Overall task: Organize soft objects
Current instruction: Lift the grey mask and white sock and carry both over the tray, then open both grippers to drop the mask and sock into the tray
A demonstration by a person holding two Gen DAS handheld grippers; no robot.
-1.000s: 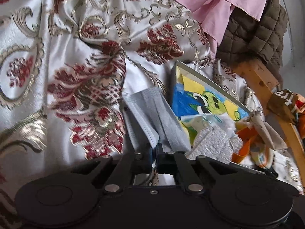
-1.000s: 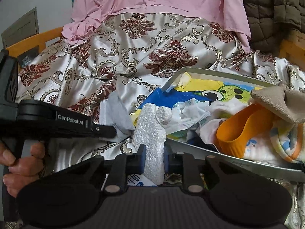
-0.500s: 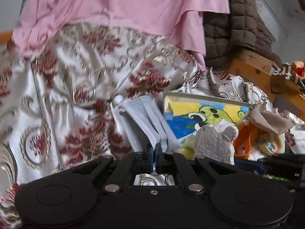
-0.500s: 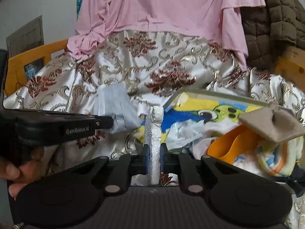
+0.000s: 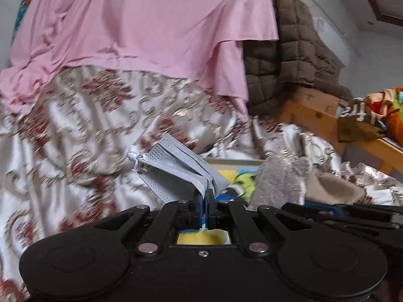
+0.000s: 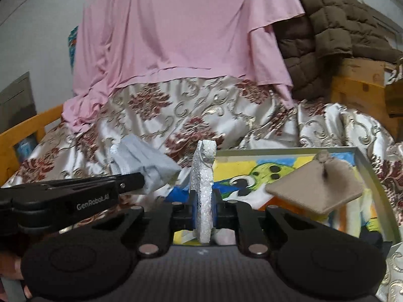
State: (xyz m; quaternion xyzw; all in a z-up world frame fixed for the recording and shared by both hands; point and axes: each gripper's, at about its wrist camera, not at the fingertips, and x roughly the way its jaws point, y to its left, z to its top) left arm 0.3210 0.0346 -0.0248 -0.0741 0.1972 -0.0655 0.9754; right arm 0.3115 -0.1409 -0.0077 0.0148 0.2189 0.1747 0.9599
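Left gripper clamps a folded grey face mask above the brocade cloth. Right gripper — jaws narrow — pinches a white foam piece over the cartoon tray.

I'm looking at a lived-in home, a bedroom by the look of it: a satin bedspread with red and gold floral scrolls lies rumpled across the whole surface ahead of me, with a pink garment draped over its far end and a brown quilted jacket heaped just beside that. An orange-yellow wooden frame runs along the left edge like a bed rail. A cartoon-printed tray sits on the cover, and plain painted walls close in behind
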